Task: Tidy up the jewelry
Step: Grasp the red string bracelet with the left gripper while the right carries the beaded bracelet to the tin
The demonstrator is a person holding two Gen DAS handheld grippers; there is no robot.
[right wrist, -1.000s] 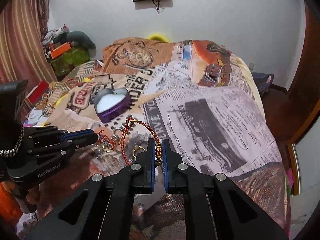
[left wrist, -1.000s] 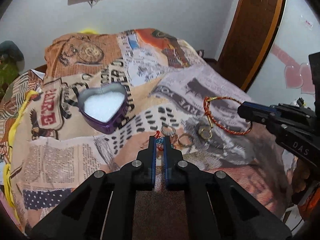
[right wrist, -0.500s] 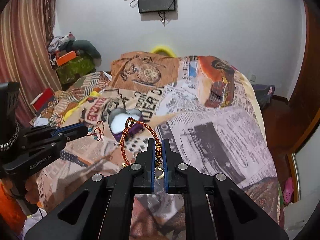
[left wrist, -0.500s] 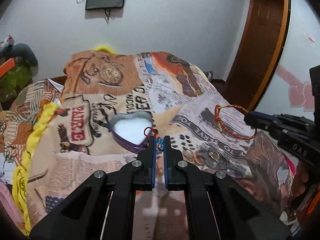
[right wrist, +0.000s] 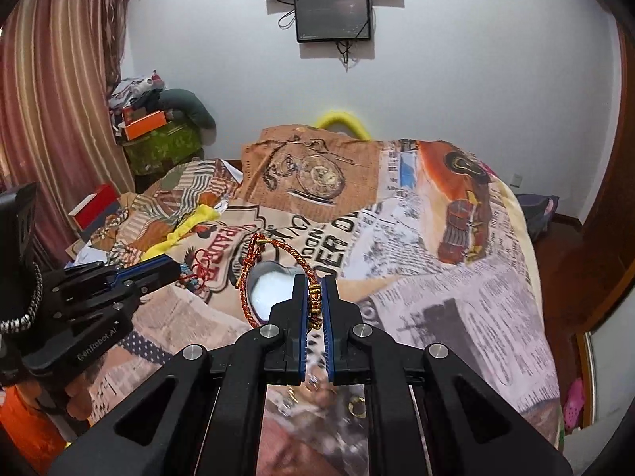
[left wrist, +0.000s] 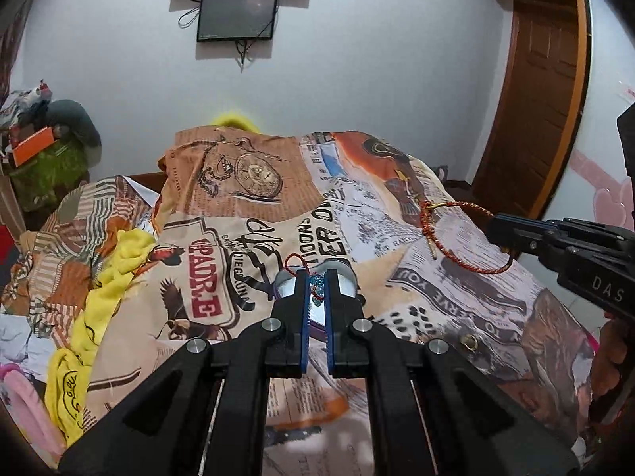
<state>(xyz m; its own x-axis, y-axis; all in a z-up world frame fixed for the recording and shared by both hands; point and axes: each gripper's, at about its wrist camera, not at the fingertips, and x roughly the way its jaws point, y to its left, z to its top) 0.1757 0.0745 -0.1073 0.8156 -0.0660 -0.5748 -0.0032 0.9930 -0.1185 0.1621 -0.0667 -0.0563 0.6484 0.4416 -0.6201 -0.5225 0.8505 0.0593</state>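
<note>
Landmark: we place everything against the heart-shaped tin, which lies open on the patterned bedspread.
Left gripper: we pinch a thin red cord bracelet with blue beads, lifted clear of the bedspread, directly in front of the tin and covering most of it in our left view.
Right gripper: we clamp the gold beads of a red-and-gold braided bracelet; its loop stands out to the left, over the tin's near rim.
Deciding relation: the tin lies straight ahead and below both pairs of fingers; we judge the left gripper nearer its centre.
Next move, as we judge it: carry forward, lower, let go over the white lining.
In the way: each gripper crowds the other over one small tin.
Left behind: gold rings lie on the bedspread, nearer us than the tin.
</note>
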